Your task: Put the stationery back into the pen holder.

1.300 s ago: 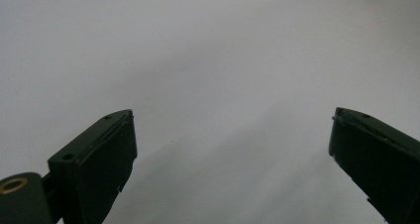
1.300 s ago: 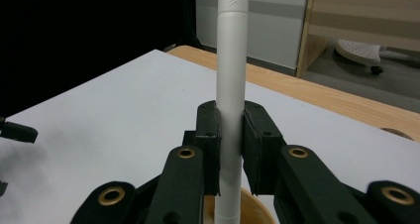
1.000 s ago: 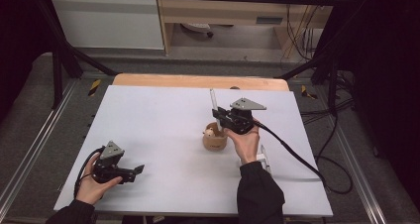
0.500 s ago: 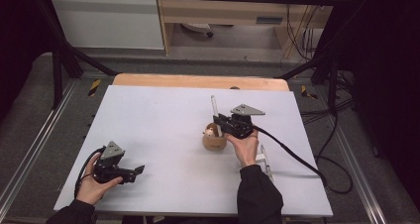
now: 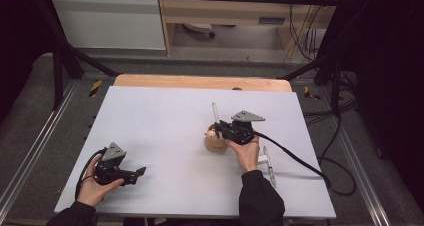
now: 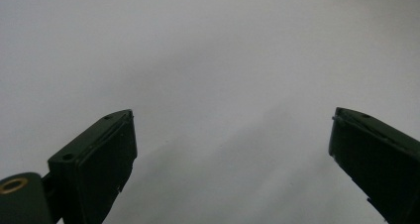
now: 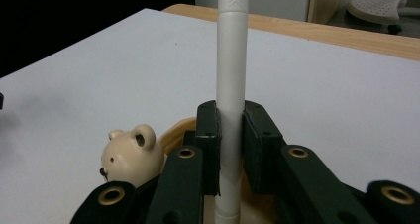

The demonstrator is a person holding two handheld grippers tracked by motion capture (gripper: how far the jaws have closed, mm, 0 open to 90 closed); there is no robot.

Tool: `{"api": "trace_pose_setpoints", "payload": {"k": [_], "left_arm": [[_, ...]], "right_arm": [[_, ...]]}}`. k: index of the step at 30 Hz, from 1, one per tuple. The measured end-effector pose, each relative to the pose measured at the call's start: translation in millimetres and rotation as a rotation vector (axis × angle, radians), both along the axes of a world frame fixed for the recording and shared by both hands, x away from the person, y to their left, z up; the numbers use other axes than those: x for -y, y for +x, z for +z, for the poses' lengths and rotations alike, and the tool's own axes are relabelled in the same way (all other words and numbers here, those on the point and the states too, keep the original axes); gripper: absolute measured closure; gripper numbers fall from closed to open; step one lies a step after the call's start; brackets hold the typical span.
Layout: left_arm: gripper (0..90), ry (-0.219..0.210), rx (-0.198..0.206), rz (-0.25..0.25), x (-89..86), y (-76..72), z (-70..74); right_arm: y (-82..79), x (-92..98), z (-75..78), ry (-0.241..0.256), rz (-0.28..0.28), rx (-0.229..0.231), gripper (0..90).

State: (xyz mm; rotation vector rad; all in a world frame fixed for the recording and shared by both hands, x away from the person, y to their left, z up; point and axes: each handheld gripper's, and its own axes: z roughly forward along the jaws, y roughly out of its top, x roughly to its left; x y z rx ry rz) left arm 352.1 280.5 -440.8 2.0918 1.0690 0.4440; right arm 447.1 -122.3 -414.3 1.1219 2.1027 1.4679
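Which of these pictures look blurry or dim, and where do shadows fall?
High view: dim and dark at the edges, white table evenly lit. Left gripper view: soft focus, a faint shadow on the table between the open black jaws. Right gripper view: sharp on the white plastic pen and cream ceramic bear holder, background blurred.

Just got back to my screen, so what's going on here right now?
The right gripper has its jaws shut on a white pen, held upright over a tan cup with a little bear on its rim. The pen's lower end is hidden behind the jaws. Another pen lies on the table beside that hand. The left gripper rests open near the table's front left.
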Motion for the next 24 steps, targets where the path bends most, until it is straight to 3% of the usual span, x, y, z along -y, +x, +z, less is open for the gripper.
{"api": "trace_pose_setpoints", "payload": {"k": [15, 24], "left_arm": [[4.6, 0.001, -0.002, -0.005, 0.5, 0.0, -0.4], [4.6, -0.001, -0.004, -0.006, 0.6, -0.2, -0.2]], "right_arm": [[-2.7, 0.8, -9.2, -0.022, 0.004, -0.018, 77.1], [-7.4, 6.6, 1.0, -0.028, 0.012, 0.007, 69.0]]}}
